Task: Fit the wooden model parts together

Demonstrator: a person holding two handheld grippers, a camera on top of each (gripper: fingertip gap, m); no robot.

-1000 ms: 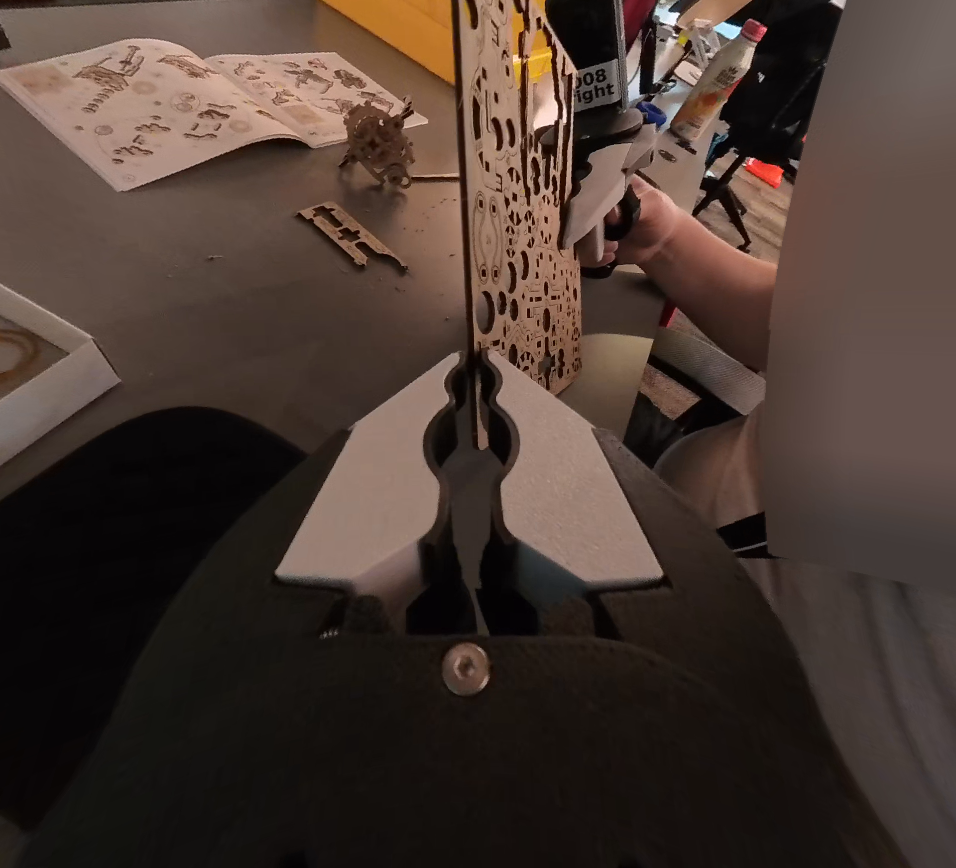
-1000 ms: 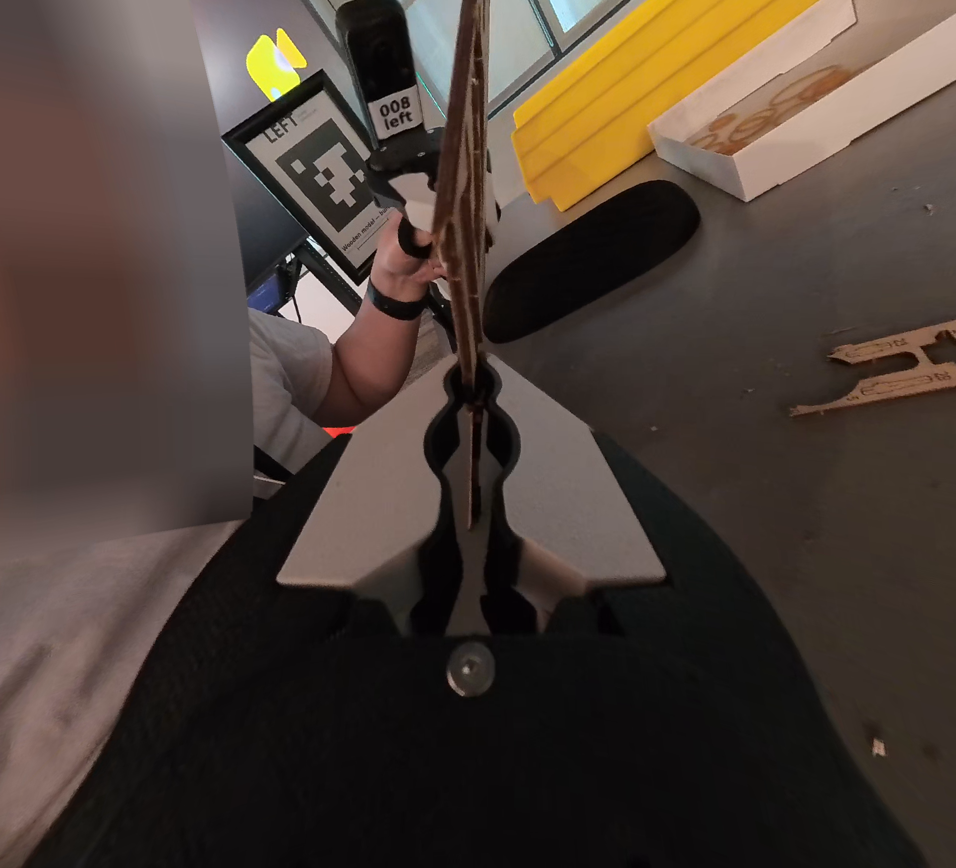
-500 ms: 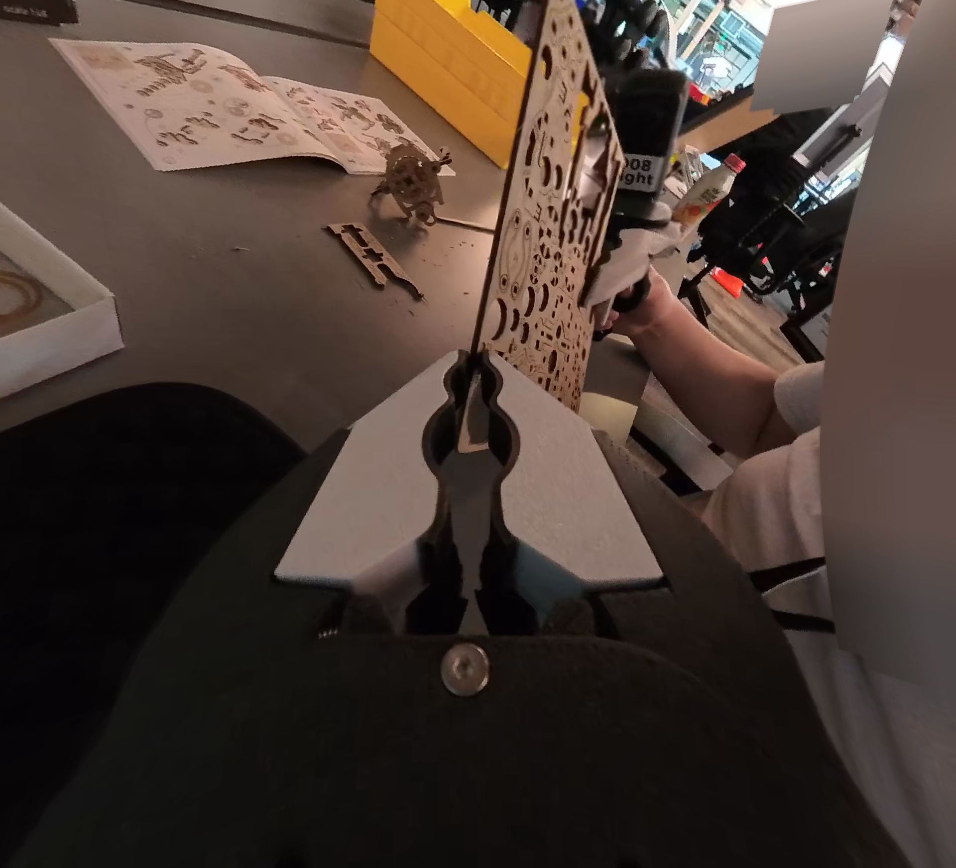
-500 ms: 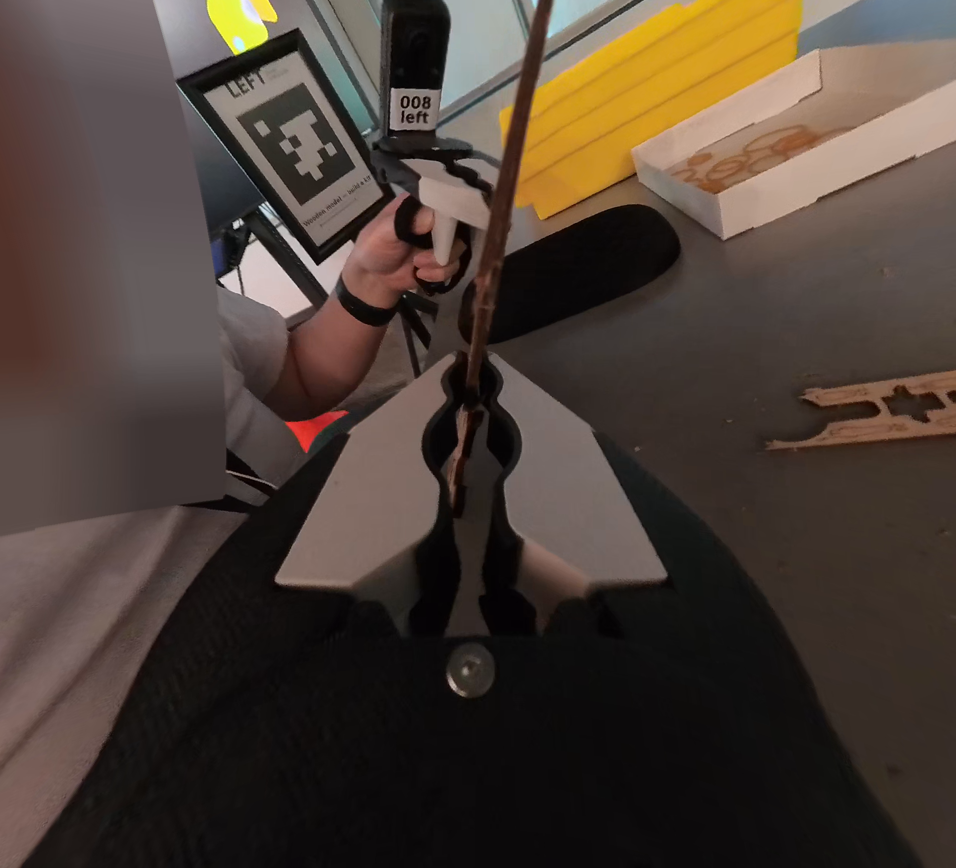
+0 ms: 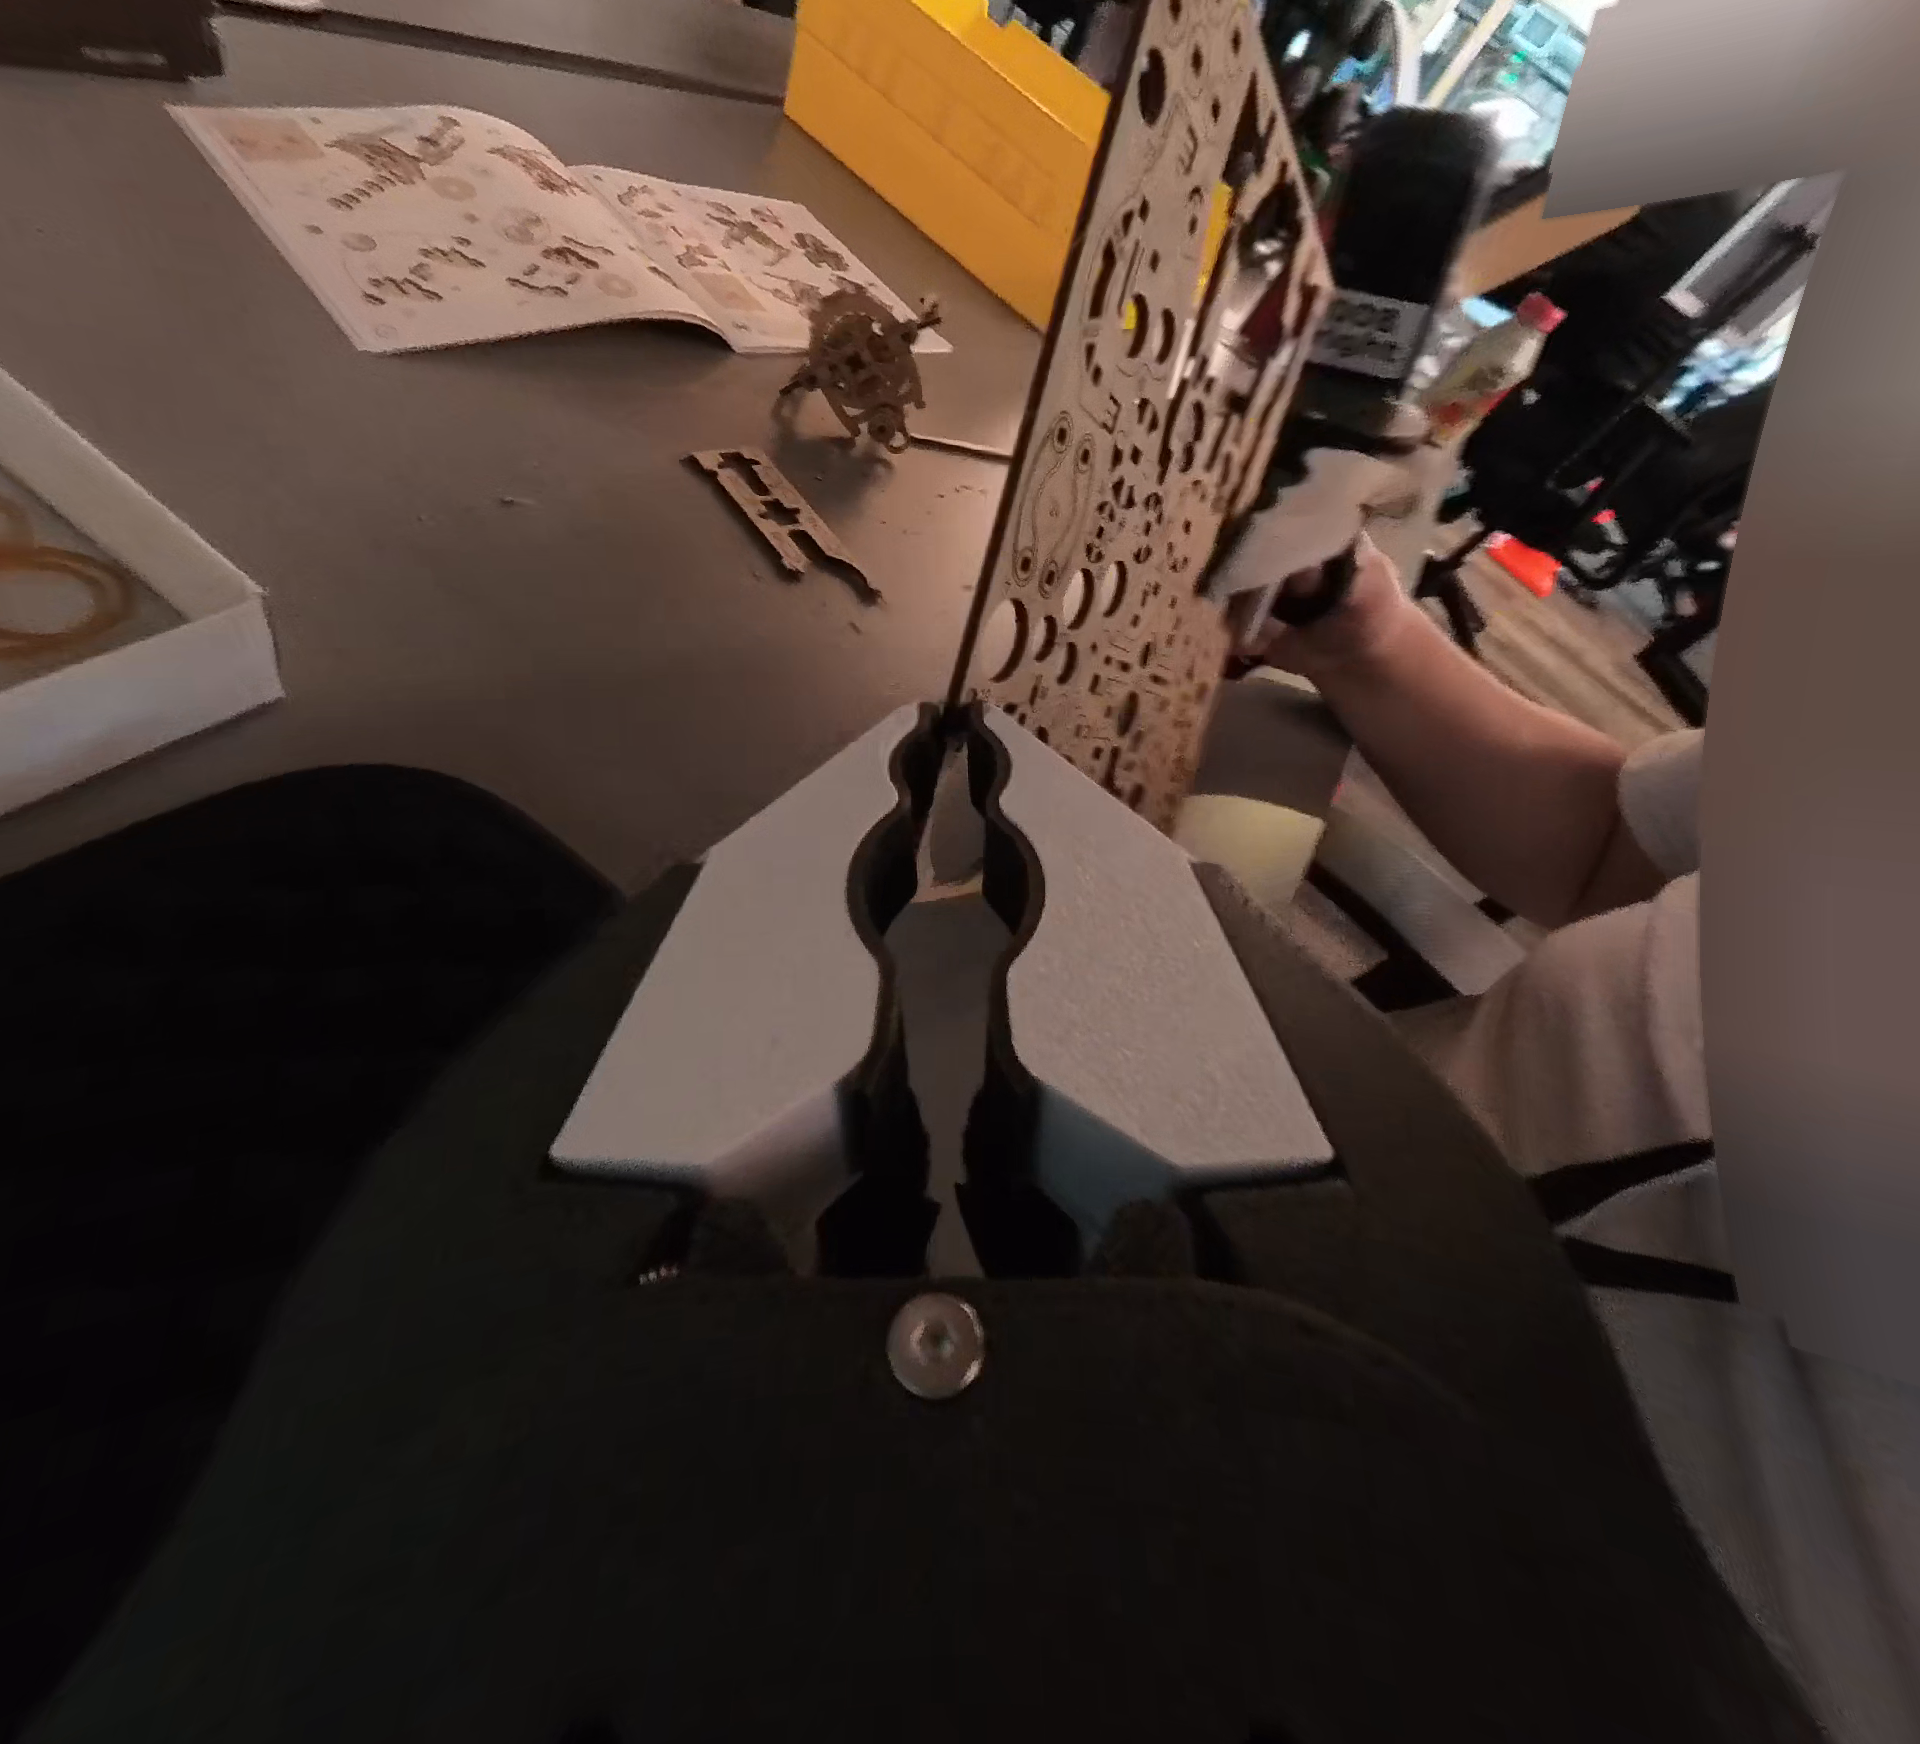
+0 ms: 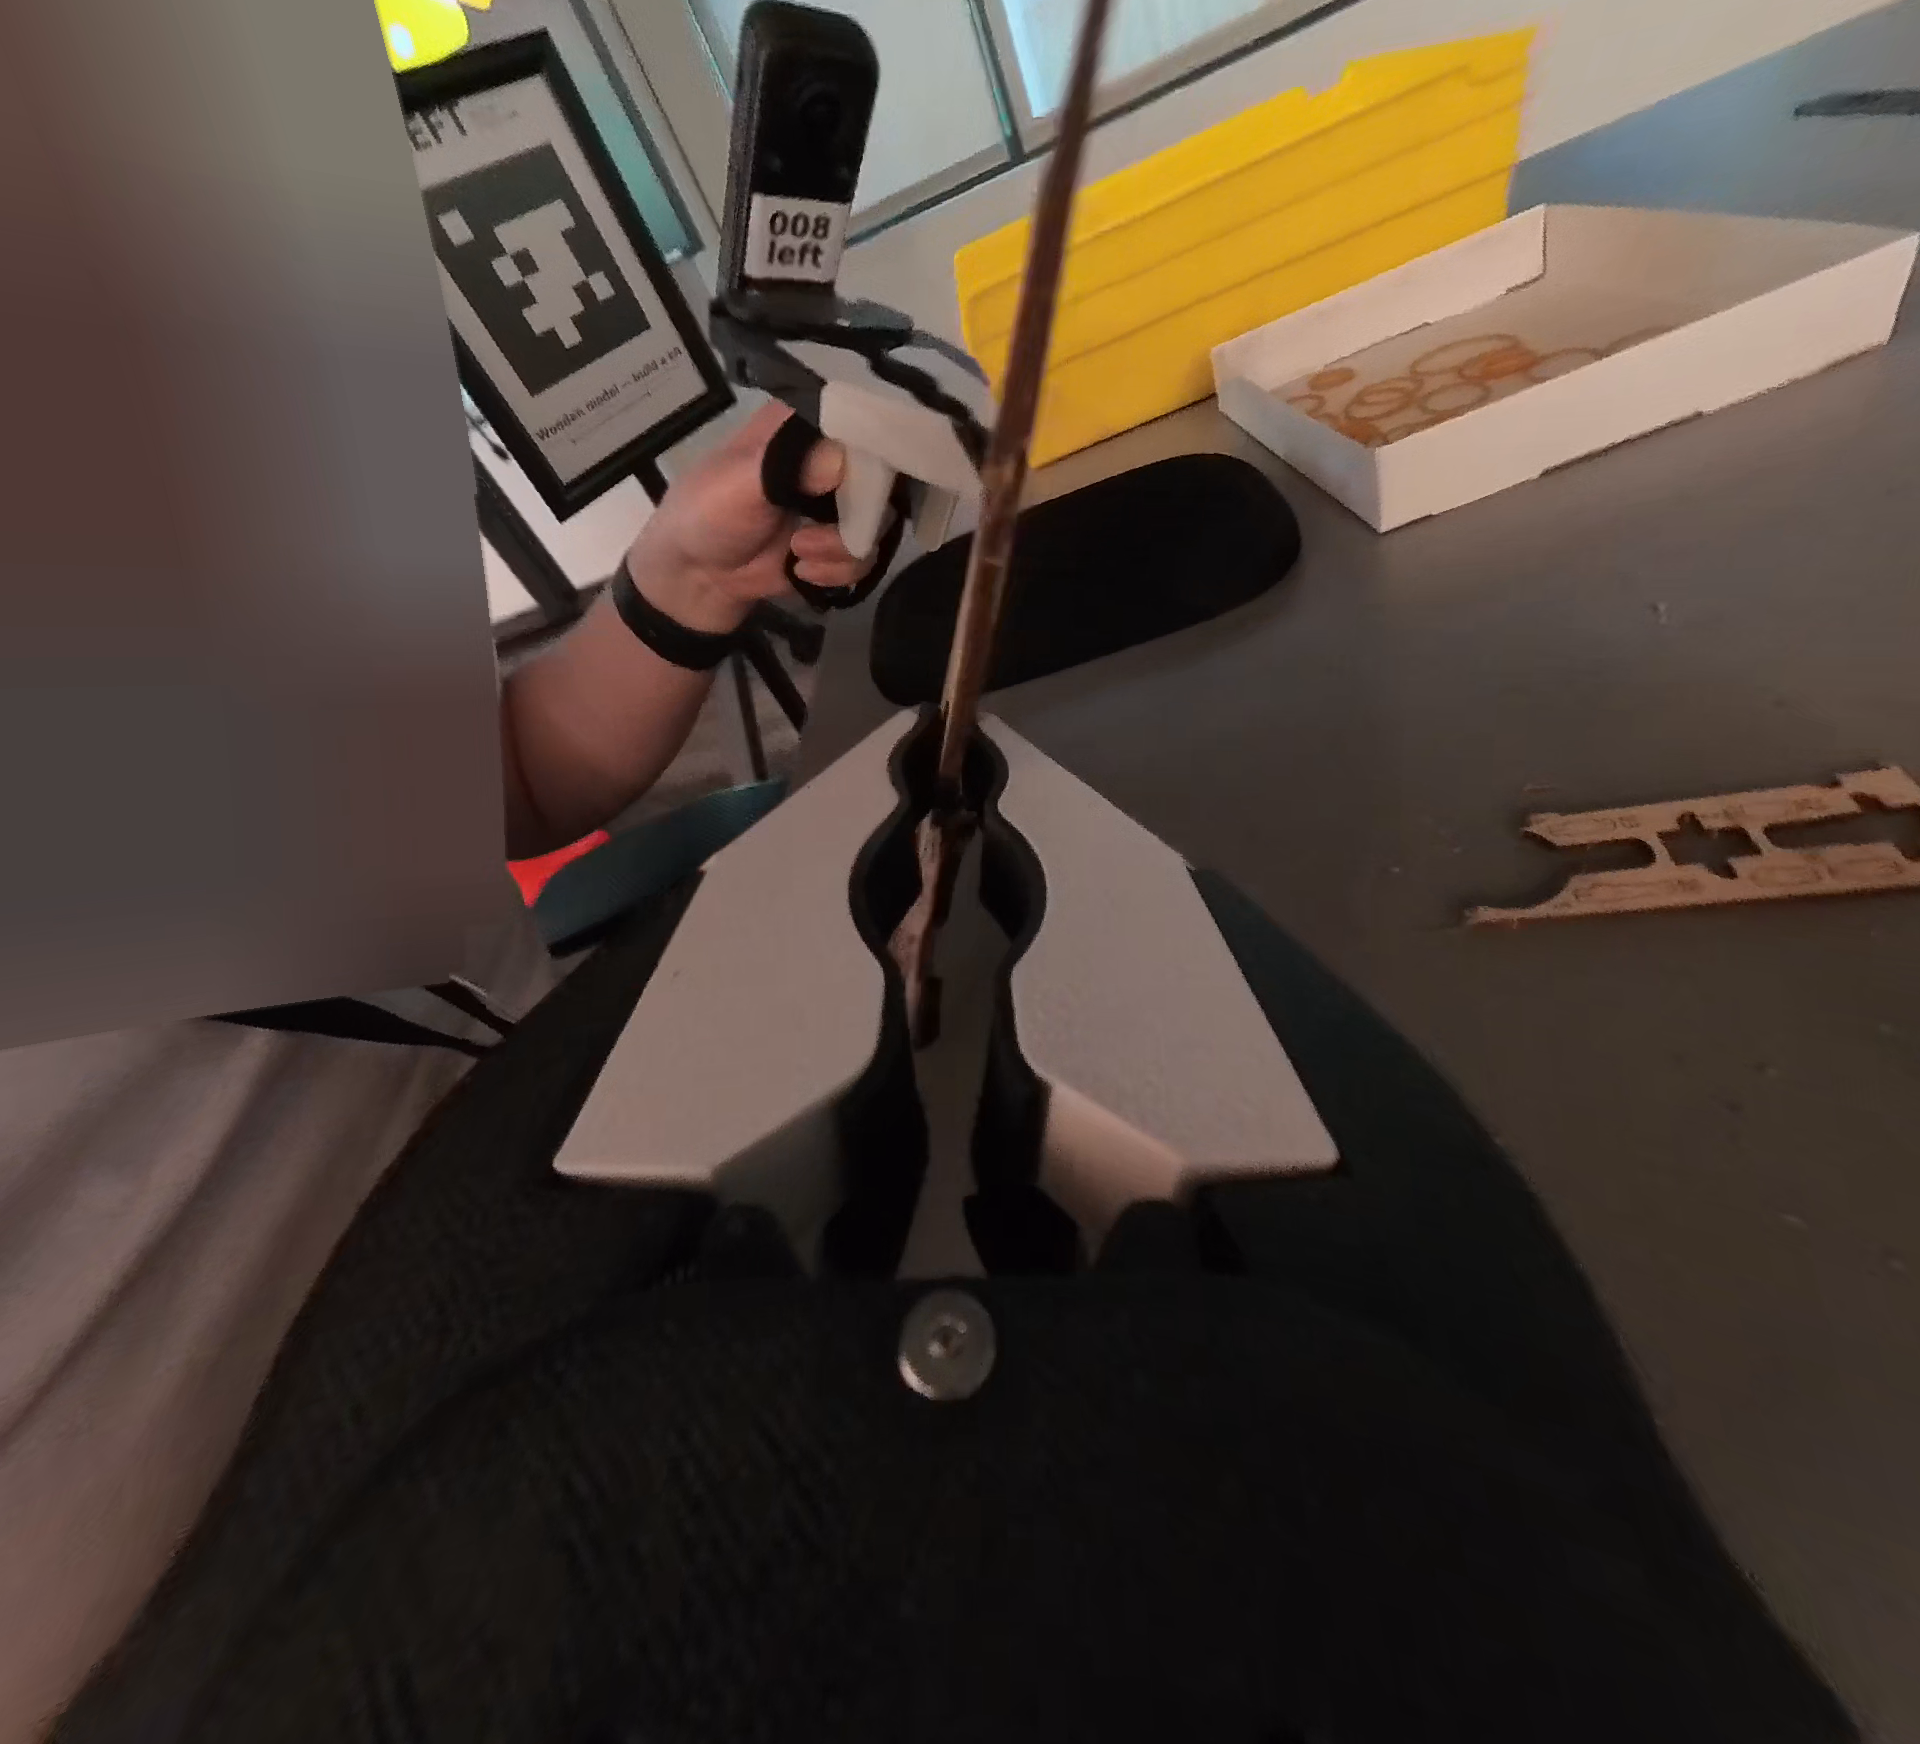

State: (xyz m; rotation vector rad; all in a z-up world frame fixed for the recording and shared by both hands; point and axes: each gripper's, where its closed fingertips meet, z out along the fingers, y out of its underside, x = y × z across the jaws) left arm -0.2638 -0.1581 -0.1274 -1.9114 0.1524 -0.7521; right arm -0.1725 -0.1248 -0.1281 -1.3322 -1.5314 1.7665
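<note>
A thin laser-cut wooden parts sheet [image 5: 1138, 406] with many punched-out holes is held upright in the air between both grippers. My left gripper [image 5: 951, 726] is shut on its near lower corner. My right gripper [image 6: 951, 726] is shut on the opposite edge, where the sheet [image 6: 1029, 323] shows edge-on as a thin brown line. The right gripper also shows behind the sheet in the left wrist view [image 5: 1262, 541]. A small part-built wooden model [image 5: 857, 369] and a loose flat wooden strip [image 5: 779, 522] lie on the grey table; the strip also shows in the right wrist view [image 6: 1704, 858].
An open instruction booklet [image 5: 499, 224] lies at the back left. A yellow bin [image 5: 935, 120] stands behind it. A white tray [image 6: 1558, 364] holds rubber bands. A black padded rest [image 6: 1091, 572] lies at the table edge. The person's arm [image 5: 1455, 749] is on the right. Tip to tip, the grippers are about 11 cm apart. From the right gripper's tips to the small part-built wooden model [image 5: 857, 369] is close to 20 cm.
Both grippers have lifted and tilted with the sheet held between them. The sheet now leans to the right in both views and more of its face shows in the left wrist view.
</note>
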